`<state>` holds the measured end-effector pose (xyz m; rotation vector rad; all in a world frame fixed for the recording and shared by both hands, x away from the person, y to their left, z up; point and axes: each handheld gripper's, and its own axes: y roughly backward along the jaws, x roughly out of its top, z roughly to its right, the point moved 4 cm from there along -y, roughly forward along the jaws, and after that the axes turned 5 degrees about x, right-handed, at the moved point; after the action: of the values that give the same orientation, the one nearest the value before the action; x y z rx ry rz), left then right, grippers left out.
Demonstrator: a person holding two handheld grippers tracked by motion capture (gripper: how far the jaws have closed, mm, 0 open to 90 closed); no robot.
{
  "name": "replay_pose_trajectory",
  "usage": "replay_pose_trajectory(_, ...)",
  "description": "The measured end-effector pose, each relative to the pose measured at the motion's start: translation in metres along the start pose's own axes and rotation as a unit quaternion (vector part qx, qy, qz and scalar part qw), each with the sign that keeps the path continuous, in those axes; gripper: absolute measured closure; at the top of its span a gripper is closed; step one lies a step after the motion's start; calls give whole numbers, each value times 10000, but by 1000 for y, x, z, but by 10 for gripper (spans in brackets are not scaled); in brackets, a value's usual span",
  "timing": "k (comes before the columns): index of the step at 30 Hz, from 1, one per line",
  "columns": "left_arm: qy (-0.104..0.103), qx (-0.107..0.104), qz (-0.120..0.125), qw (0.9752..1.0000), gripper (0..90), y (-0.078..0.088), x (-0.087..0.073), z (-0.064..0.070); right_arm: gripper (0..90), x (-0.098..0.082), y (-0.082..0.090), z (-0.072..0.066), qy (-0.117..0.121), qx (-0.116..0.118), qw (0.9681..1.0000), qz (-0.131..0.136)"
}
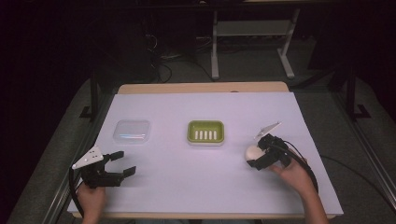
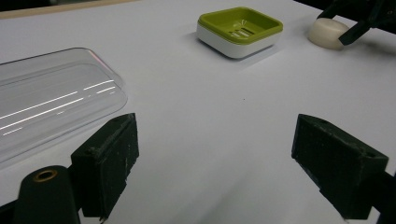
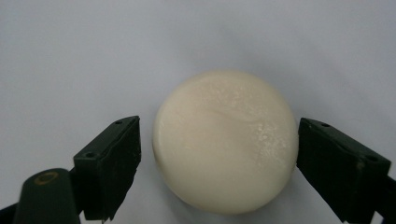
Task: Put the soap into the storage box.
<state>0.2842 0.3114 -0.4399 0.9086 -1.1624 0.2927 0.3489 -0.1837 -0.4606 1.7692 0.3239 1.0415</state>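
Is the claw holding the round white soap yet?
Not yet. The right gripper is open around the soap, with a gap at one side. The left gripper is open, holding nothing.

We see a round, cream-white soap bar (image 3: 225, 140) lying on the white table surface (image 3: 93, 46), sitting between our right gripper (image 3: 218, 161)'s two black jaws, which stand spread, one just beside each flank of the soap.
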Motion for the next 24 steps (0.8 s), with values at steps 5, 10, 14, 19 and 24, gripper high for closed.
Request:
replay_pose_trajectory(5, -1, -17, -6, 10000, 145, -1, 0, 0, 152, 0, -4, 0, 22, -91, 9999, -60)
replay_pose_trajectory(10, -16, -27, -2, 10000, 145, -2, 0, 0, 193, 0, -7, -1, 70, -160, 9998, -128)
replay_pose_trajectory(14, -16, -32, 4, 10000, 145, -1, 1, 0, 220, -2, -7, -1, 2, -202, 9998, -43)
replay_pose_trajectory(19, -24, -46, 10, 10000, 145, -2, 1, 0, 222, -5, -6, -1, -49, -209, 9998, 54)
replay_pose_trajectory(24, -27, -47, 17, 10000, 145, -1, 1, 0, 225, -5, -7, -3, -8, -328, 9995, 48)
